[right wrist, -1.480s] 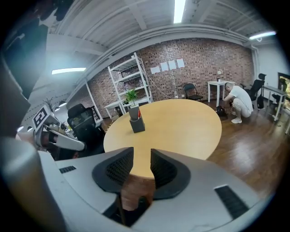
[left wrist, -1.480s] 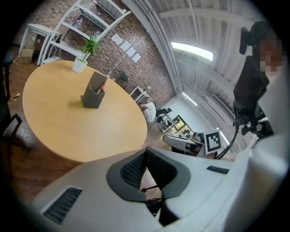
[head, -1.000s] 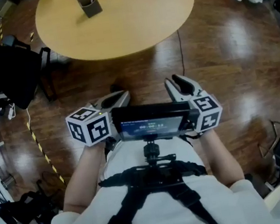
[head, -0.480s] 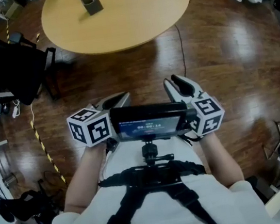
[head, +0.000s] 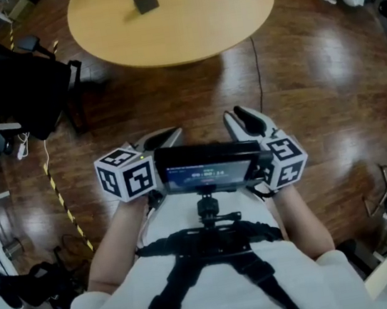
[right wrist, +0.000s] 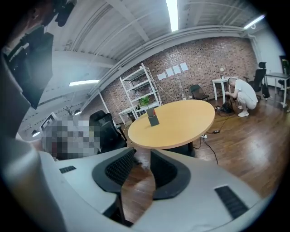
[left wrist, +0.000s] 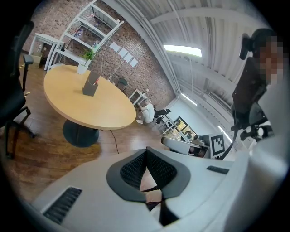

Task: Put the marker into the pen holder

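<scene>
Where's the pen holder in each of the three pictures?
Head view: pen holder at the top edge, left of centre.
Left gripper view: pen holder in the upper left.
Right gripper view: pen holder near the centre.
Shared landmark: the round table it stands on.
</scene>
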Demonstrator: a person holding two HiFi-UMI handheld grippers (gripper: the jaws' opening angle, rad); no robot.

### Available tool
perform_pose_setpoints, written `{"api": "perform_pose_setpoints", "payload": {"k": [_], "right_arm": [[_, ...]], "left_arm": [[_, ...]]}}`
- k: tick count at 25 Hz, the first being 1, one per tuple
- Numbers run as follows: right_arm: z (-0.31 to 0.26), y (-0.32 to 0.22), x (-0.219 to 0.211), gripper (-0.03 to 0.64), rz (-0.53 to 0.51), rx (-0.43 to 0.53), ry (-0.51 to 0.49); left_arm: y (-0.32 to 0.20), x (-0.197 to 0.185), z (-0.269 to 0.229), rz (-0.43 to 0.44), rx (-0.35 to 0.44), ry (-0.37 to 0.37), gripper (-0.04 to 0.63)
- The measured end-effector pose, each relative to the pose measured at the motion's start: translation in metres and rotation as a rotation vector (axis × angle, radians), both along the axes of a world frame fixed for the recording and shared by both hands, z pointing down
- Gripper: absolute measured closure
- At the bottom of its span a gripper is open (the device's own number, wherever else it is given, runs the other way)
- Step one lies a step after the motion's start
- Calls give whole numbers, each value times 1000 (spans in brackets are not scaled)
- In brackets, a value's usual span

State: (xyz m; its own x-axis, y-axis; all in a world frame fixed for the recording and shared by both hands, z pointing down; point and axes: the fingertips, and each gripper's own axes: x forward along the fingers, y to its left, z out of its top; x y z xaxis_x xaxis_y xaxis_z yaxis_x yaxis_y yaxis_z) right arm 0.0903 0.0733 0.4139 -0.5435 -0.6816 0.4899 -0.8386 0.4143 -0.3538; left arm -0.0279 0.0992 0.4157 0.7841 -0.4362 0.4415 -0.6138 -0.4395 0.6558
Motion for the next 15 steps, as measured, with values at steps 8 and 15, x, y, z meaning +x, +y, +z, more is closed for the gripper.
{"api": "perform_pose_setpoints", "payload": {"k": [8, 15], "right_arm": [[-2, 4, 5, 508, 91, -26, -9], [-1, 6, 8, 520, 118, -31, 5]], "left_arm": [[-3, 8, 9, 75, -23, 20, 598], [-6, 13, 8, 110, -14, 16, 599]]}}
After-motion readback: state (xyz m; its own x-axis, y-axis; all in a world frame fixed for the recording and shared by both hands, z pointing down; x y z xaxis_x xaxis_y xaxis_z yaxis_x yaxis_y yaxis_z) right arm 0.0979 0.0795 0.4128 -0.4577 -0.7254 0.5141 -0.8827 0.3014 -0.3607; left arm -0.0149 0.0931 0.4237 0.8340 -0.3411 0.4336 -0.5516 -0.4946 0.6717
